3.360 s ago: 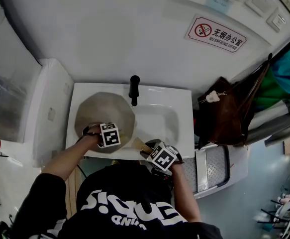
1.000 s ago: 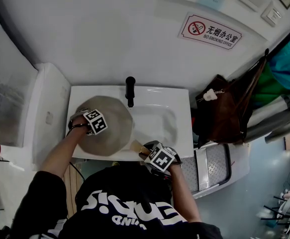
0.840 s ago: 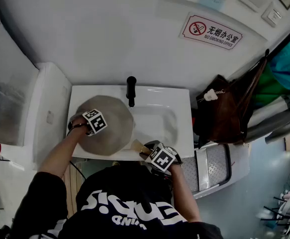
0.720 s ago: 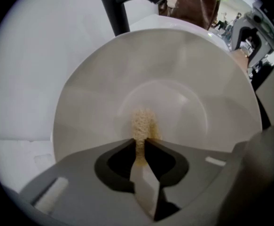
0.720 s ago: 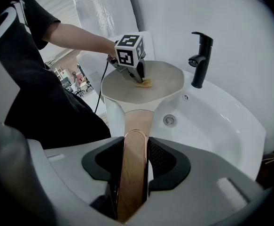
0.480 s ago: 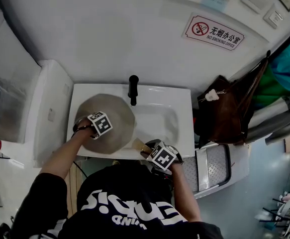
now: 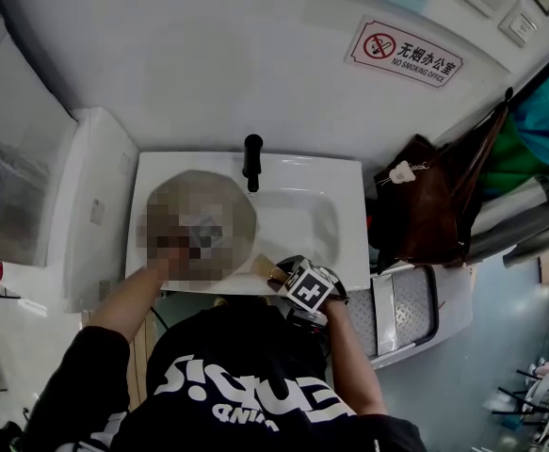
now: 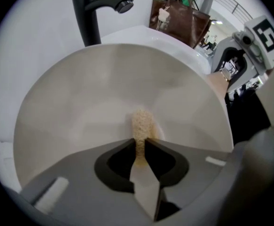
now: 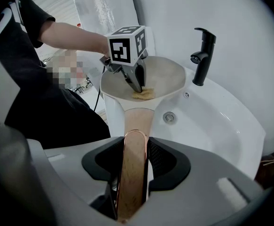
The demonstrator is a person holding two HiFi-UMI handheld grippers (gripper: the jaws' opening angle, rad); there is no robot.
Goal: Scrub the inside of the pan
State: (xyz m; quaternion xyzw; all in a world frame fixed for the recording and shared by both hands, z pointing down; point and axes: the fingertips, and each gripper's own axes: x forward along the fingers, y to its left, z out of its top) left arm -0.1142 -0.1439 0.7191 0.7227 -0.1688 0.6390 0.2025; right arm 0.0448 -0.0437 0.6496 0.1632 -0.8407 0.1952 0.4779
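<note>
Pinching a sponge point(image 8: 142, 122) in the left tool point(image 8: 140, 142) inside the pan point(image 8: 80, 102), clamping the handle point(image 9: 136, 121) with the right tool point(image 9: 134, 149)

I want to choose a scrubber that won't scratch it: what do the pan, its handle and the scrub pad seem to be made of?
Pan: smooth pale cream inside with a soft sheen, probably a ceramic-type coating; the body beneath doesn't show. Handle: light wood-look grain, copper-coloured edge; wood or a printed finish. Scrub pad: yellowish, coarse, porous, likely sponge.
</note>
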